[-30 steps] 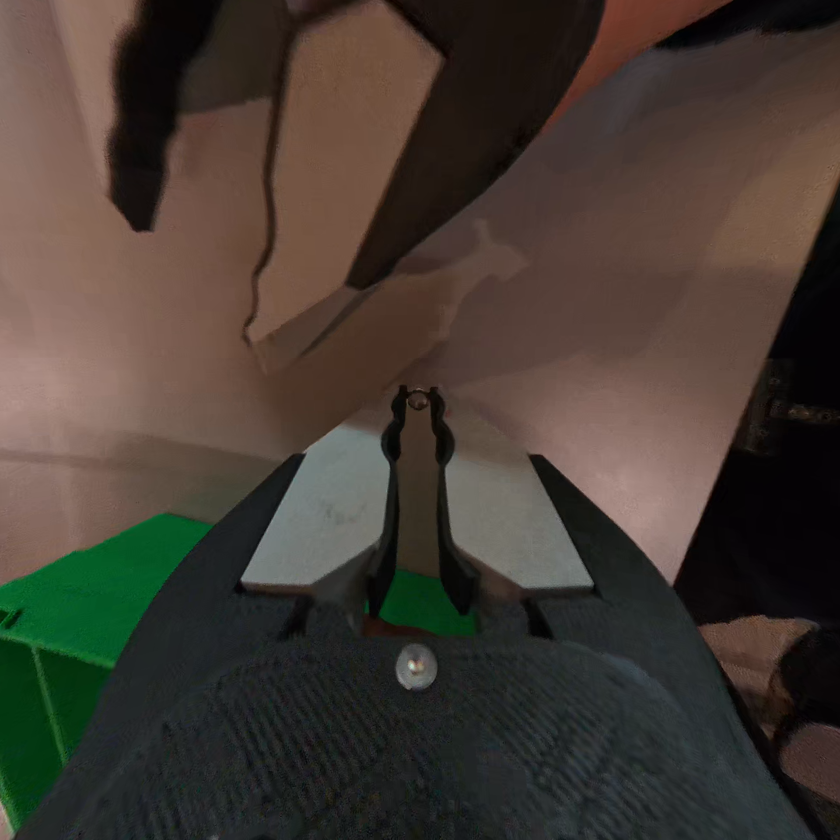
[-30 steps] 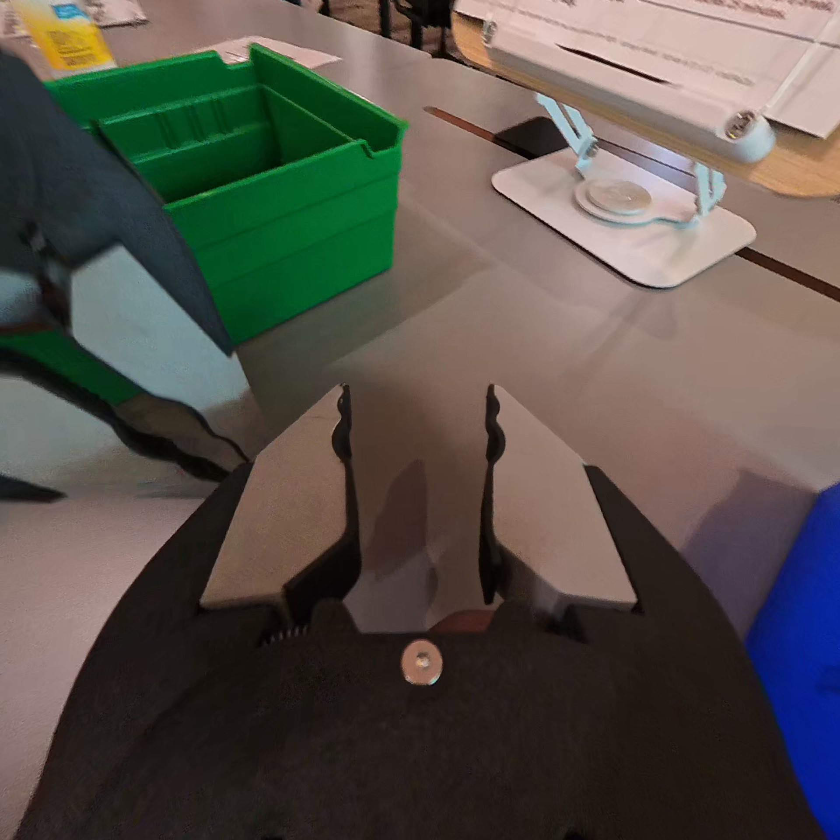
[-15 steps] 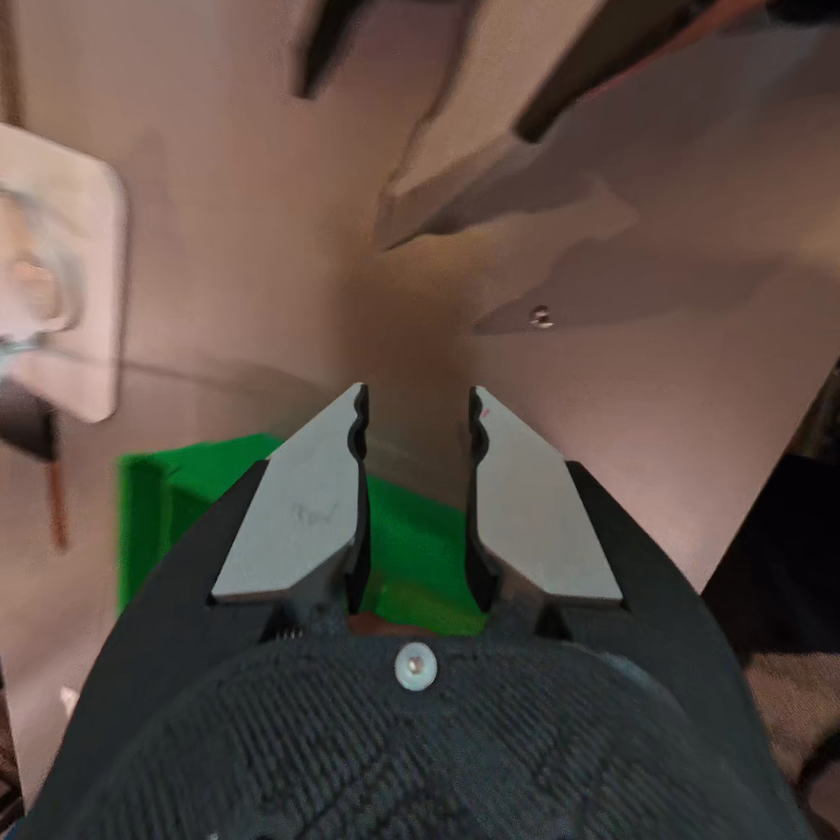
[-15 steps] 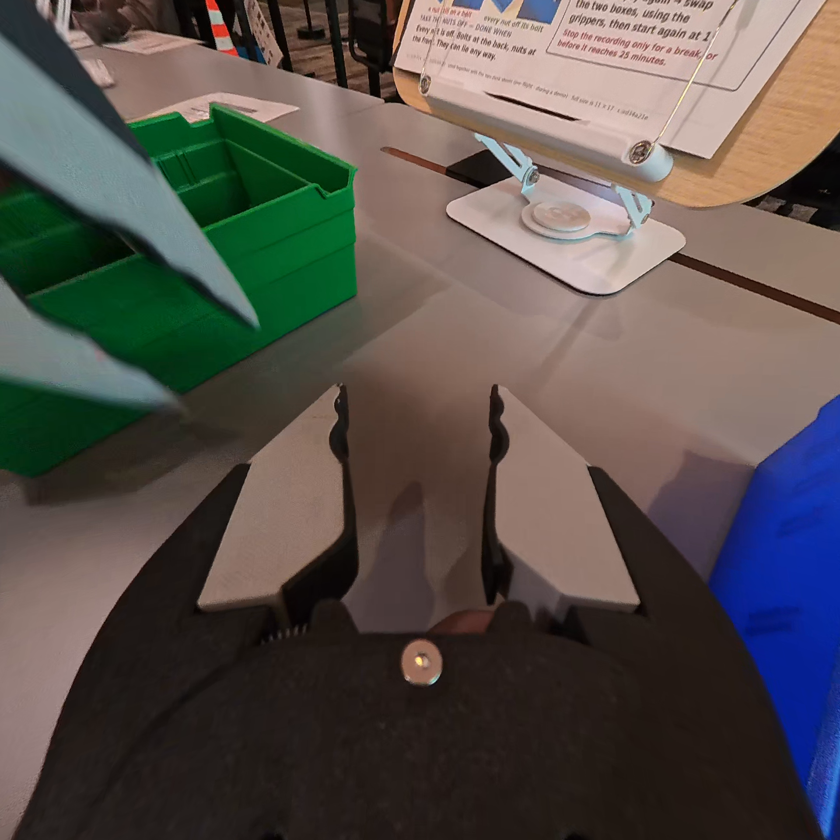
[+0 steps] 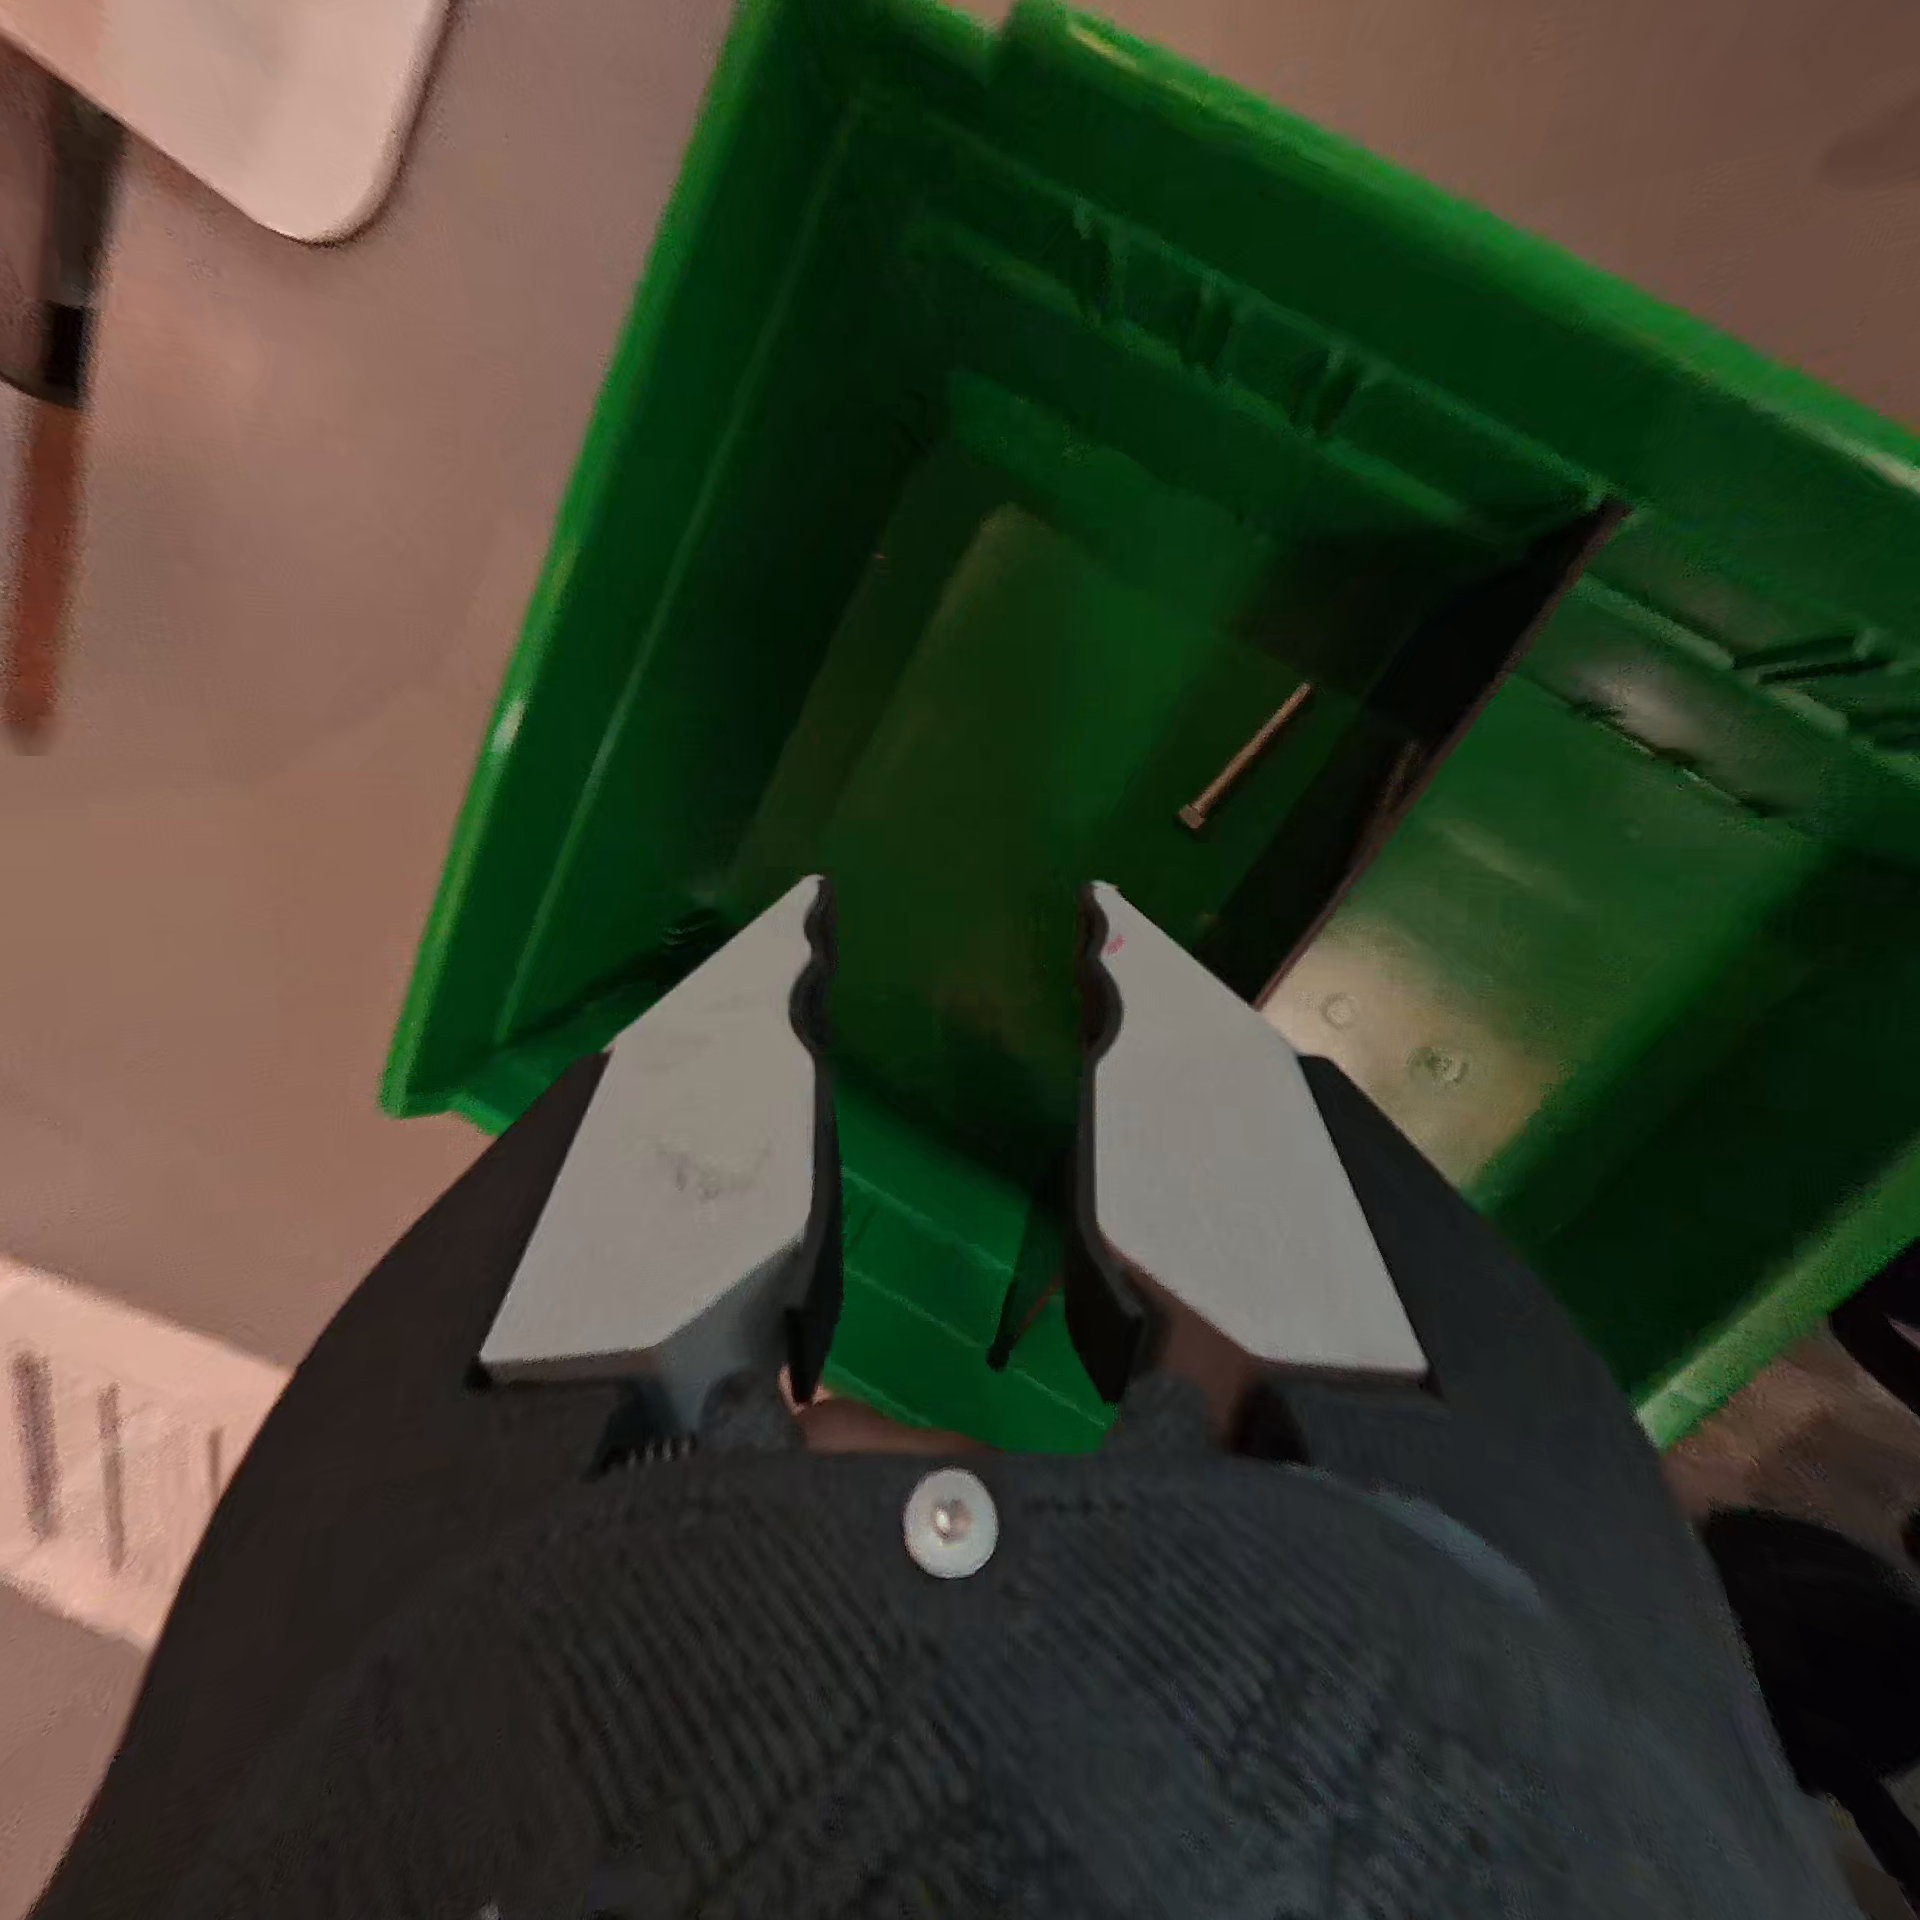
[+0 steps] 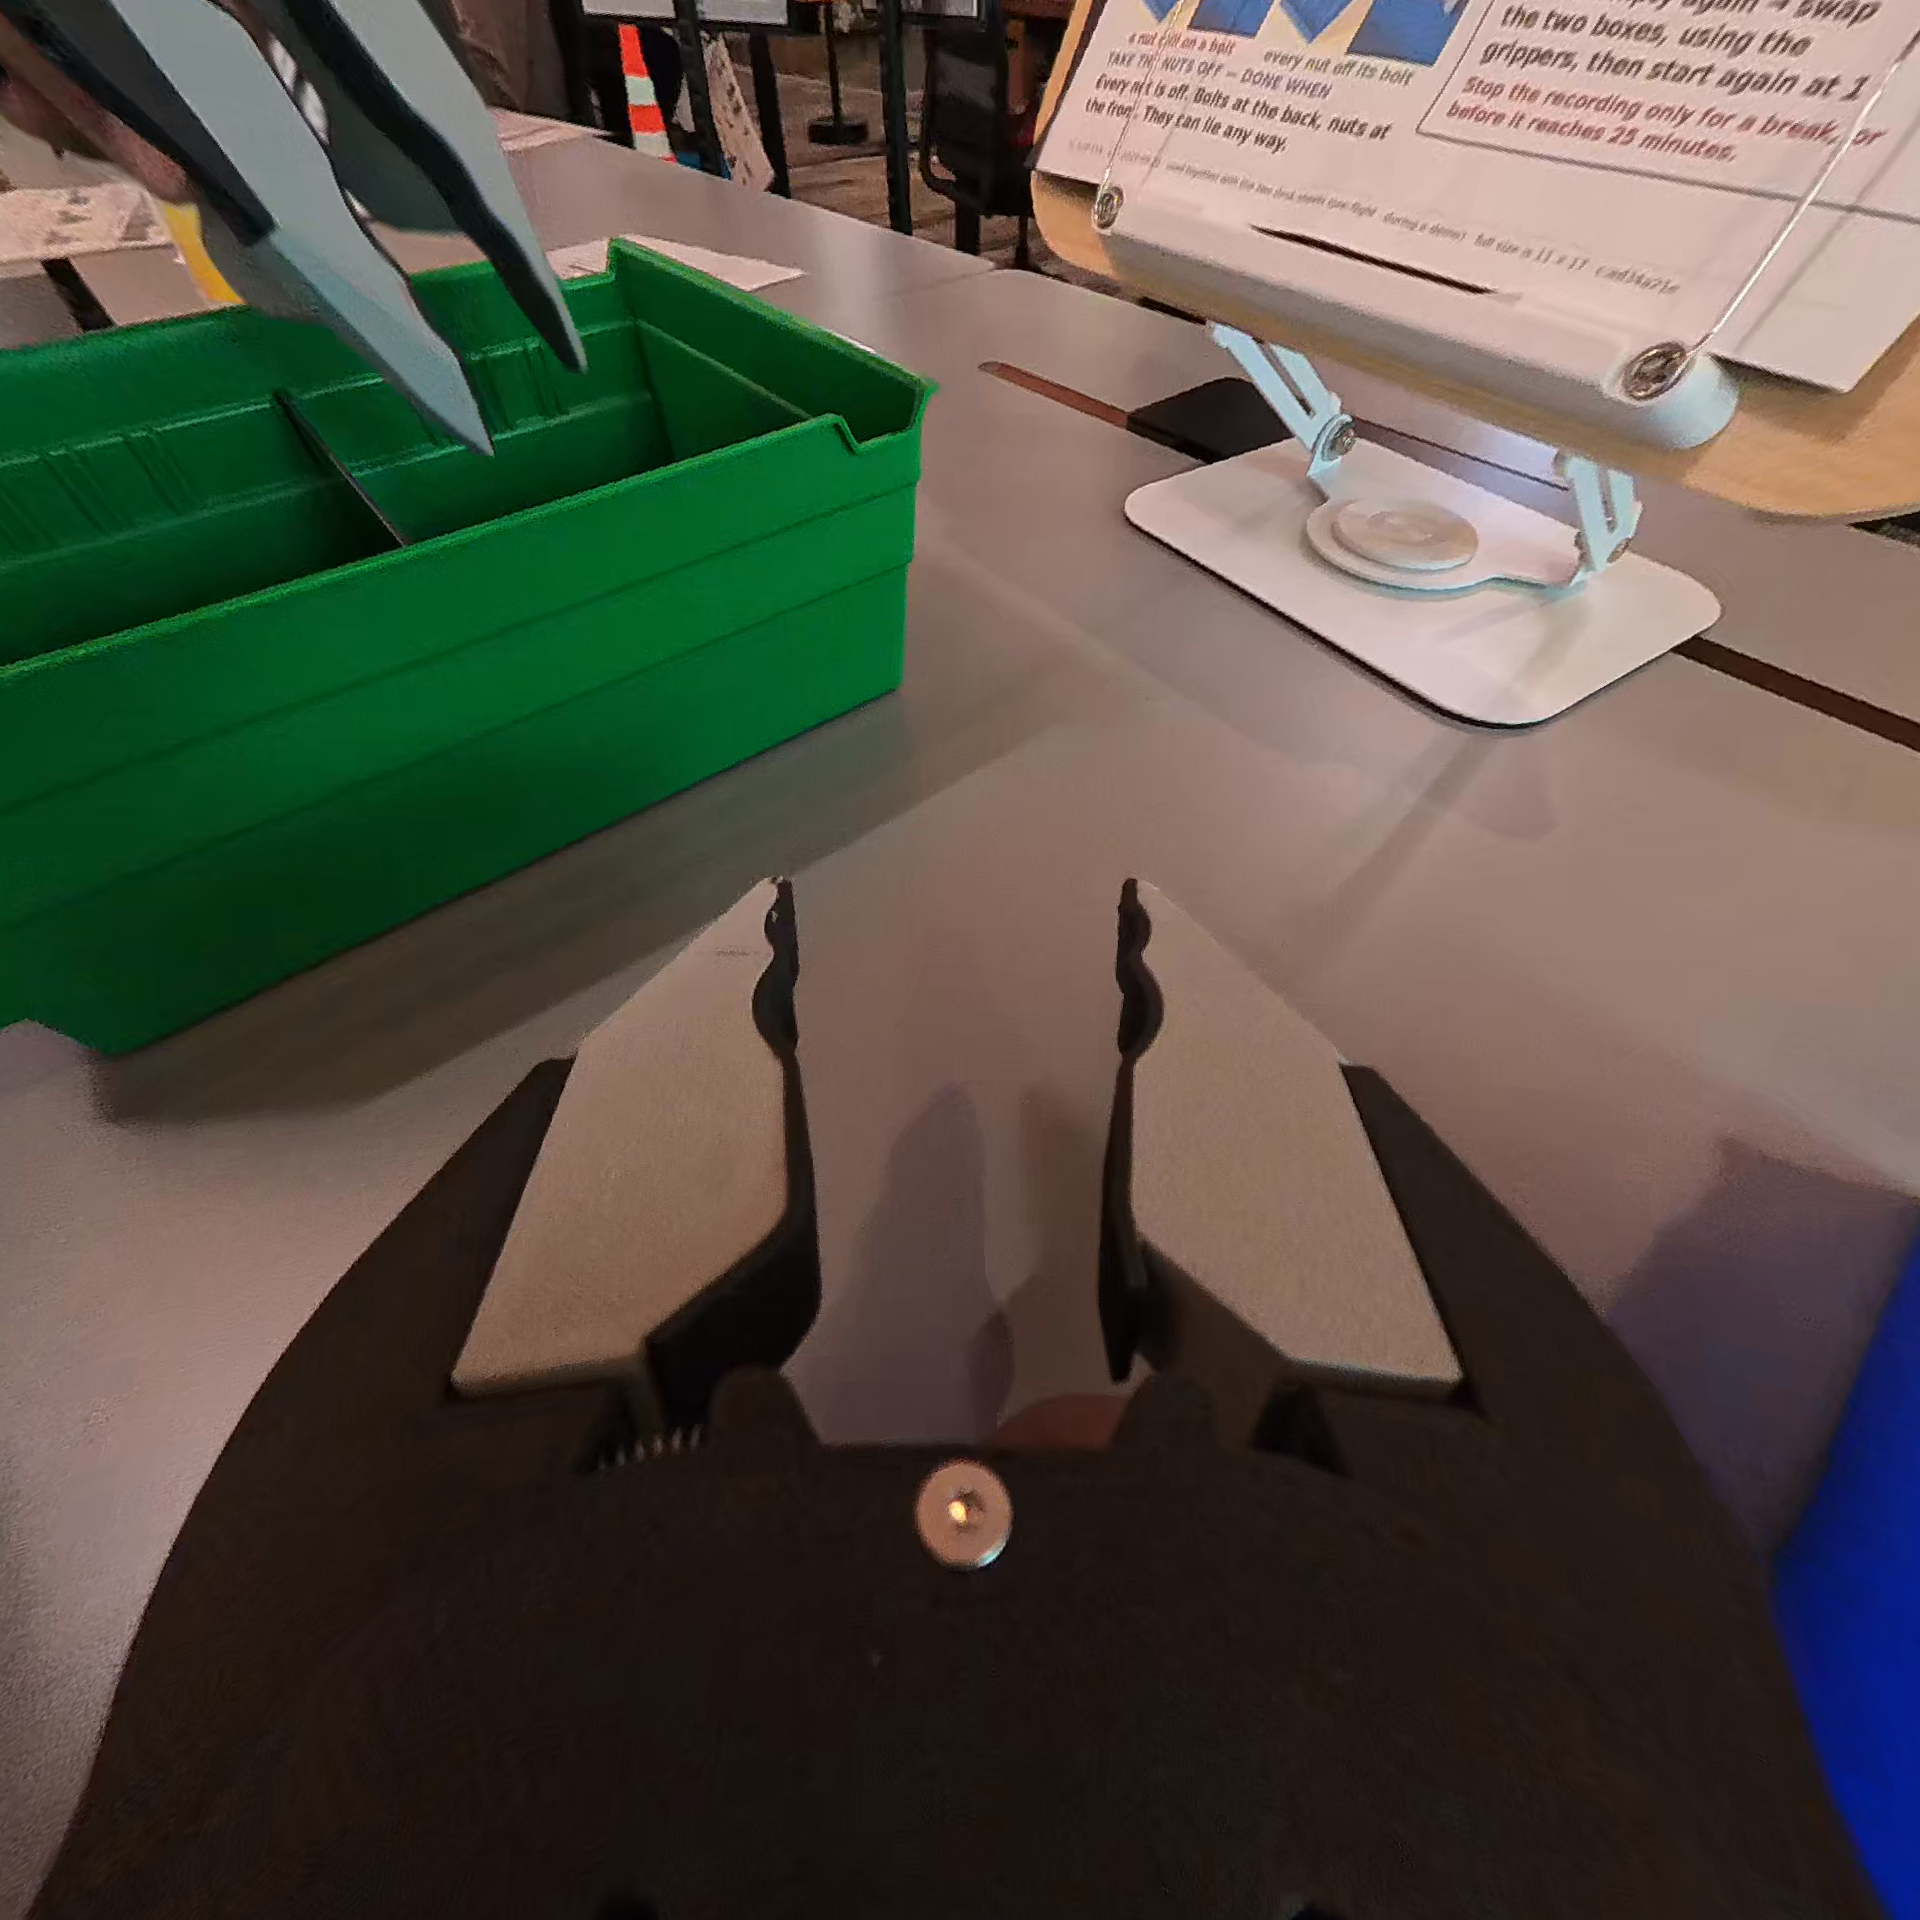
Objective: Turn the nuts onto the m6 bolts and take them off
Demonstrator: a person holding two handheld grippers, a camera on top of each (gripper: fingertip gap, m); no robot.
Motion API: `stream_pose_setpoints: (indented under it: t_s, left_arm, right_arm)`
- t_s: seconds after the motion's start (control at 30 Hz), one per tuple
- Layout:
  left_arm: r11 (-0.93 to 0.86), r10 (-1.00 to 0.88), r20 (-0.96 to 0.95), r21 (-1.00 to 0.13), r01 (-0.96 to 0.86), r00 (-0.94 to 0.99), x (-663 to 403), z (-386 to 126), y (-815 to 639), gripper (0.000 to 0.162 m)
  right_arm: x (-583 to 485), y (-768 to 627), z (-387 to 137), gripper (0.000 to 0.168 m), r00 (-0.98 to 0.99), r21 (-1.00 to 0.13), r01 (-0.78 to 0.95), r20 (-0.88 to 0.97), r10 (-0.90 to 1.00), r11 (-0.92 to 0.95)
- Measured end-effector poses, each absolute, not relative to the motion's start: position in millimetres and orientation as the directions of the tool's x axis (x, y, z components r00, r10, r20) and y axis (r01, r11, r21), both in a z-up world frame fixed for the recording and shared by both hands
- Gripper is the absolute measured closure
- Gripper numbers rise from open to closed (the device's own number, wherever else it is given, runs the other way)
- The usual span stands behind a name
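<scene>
Left tool (image 5: pixel 951 914) hangs over the green bin (image 5: pixel 644 665), pointing down into it, fingers spread with nothing between them. Below the fingertips lies the bin's near compartment, and one bolt (image 5: pixel 1247 764) rests on its floor, slanted, close against the dark divider (image 5: pixel 1455 717). Past the divider, in the next compartment, two small nuts (image 5: pixel 1439 1065) sit on the bin floor, near each other but apart; the picture is blurred there, so their shape is hard to read.

Right tool (image 6: pixel 956 904) is held low over the grey table (image 6: pixel 1351 935), to the right of the bin (image 6: pixel 468 675), also spread wide and empty. Its shadow falls on the table between the fingers. From this side the left tool (image 6: pixel 488 395) shows above the bin, tips pointing down inside the rim, just beside the divider (image 6: pixel 343 483).

Beyond the bin's right end stands a white stand (image 6: pixel 1434 613) on the table, carrying a tilted wooden board (image 6: pixel 1787 468) with a printed sheet (image 6: pixel 1455 135) clipped to it. A dark seam (image 6: pixel 1787 686) in the table runs behind the stand's base. At the right edge of that view, well away from the bin, a blue box (image 6: pixel 1860 1558) cuts into the frame. Farther back behind the bin, papers (image 6: pixel 675 260) lie on the table, and an orange cone (image 6: pixel 639 88) stands on the floor beyond.
</scene>
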State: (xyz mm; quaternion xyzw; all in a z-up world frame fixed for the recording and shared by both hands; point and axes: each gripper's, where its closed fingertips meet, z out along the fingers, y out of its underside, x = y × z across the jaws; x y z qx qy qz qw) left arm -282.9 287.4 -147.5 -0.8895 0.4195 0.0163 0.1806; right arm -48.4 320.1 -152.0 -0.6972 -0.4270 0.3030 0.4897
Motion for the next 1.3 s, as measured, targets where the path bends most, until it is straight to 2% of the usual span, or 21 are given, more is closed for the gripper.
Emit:
stream_pose_setpoints:
  t_s: [0.2,0.37,0.6,0.77,0.8,0.87,0.9,0.93,1.07,1.17,1.3]
  left_arm:
    - [-0.488,-0.857,-0.038,-0.261,-0.833,0.514,-275.6,-175.4,273.7,0.12]
    - [-0.417,-0.908,0.022,-0.157,-0.895,0.419,-282.1,-187.6,268.1,0.12]
    - [-0.387,-0.916,0.192,-0.201,-0.9,0.351,-261.0,-199.5,260.0,0.12]
    - [-0.352,-0.927,0.208,-0.191,-0.916,0.312,-244.5,-212.6,261.8,0.12]
    - [-0.349,-0.927,0.216,-0.188,-0.918,0.308,-240.9,-215.9,261.2,0.122]
    - [-0.336,-0.928,0.228,-0.172,-0.926,0.294,-236.4,-223.9,257.5,0.139]
    - [-0.33,-0.931,0.231,-0.194,-0.924,0.284,-231.3,-224.9,256.8,0.152]
    - [-0.333,-0.931,0.225,-0.205,-0.921,0.286,-228.3,-225.7,257.5,0.157]
    - [-0.299,-0.949,0.166,-0.209,-0.931,0.268,-227.7,-226.2,258.5,0.158]
    - [-0.348,-0.936,0.016,-0.217,-0.912,0.353,-233.1,-223.3,280.7,0.158]
    - [-0.402,-0.885,-0.077,-0.374,-0.836,0.46,-236.0,-182.8,297.6,0.159]
  right_arm:
    - [-54.4,328.5,-151.8,0.108,0.432,-0.95,0.253,-0.056,0.9,-0.181]
    - [-56.9,329.8,-161.2,0.108,0.411,-0.939,0.272,-0.083,0.908,-0.209]
    - [-55.1,327.5,-152.3,0.108,0.392,-0.949,0.234,-0.105,0.914,-0.21]
    - [-51.6,330.2,-154.1,0.108,0.392,-0.945,0.229,-0.129,0.911,-0.232]
    - [-50.8,330.8,-153.2,0.108,0.391,-0.946,0.223,-0.135,0.91,-0.236]
    - [-49.4,331.7,-150.4,0.108,0.389,-0.947,0.207,-0.151,0.909,-0.246]
    - [-48.9,331.5,-148.6,0.109,0.387,-0.948,0.198,-0.159,0.908,-0.251]
    - [-48.7,331.4,-146.8,0.109,0.385,-0.948,0.191,-0.165,0.908,-0.253]
    - [-50.5,329.4,-142.4,0.11,0.382,-0.955,0.193,-0.139,0.914,-0.226]
    - [-56.6,324.3,-143.2,0.11,0.364,-0.955,0.212,-0.122,0.924,-0.209]
    - [-67.2,311.8,-148.5,0.111,0.322,-0.949,0.25,-0.104,0.941,-0.19]
